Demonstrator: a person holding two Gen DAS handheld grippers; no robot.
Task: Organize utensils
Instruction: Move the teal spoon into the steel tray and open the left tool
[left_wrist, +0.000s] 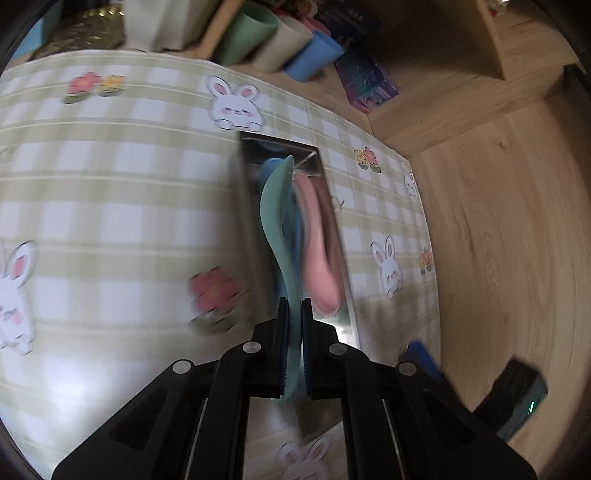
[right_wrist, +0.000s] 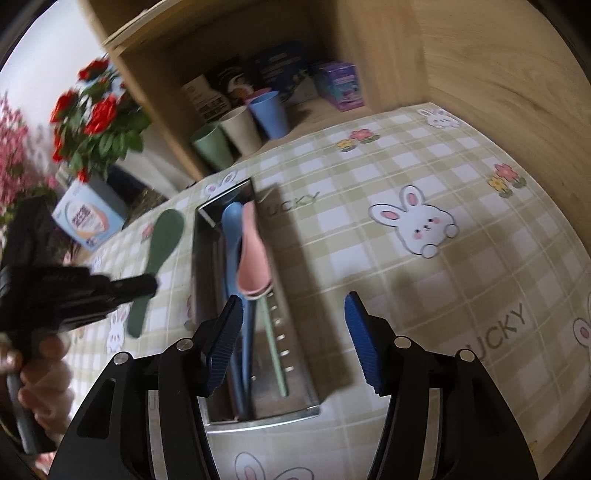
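Note:
My left gripper (left_wrist: 294, 314) is shut on the handle of a green spoon (left_wrist: 275, 206) and holds it above a long steel tray (left_wrist: 332, 221). In the right wrist view the same green spoon (right_wrist: 162, 243) hangs in the left gripper (right_wrist: 146, 286), to the left of the steel tray (right_wrist: 207, 258). The tray holds a pink spoon (right_wrist: 253, 258), a blue utensil (right_wrist: 231, 243) and a thin green stick (right_wrist: 275, 354). My right gripper (right_wrist: 295, 332) is open and empty, hovering over the tray's near end.
A checked bunny tablecloth (right_wrist: 406, 295) covers the table. A wooden shelf (right_wrist: 258, 37) at the back holds three cups (right_wrist: 240, 129) and boxes. Red flowers (right_wrist: 96, 122) and a carton (right_wrist: 88, 221) stand at the far left. The wooden floor (left_wrist: 498, 221) lies past the table's right edge.

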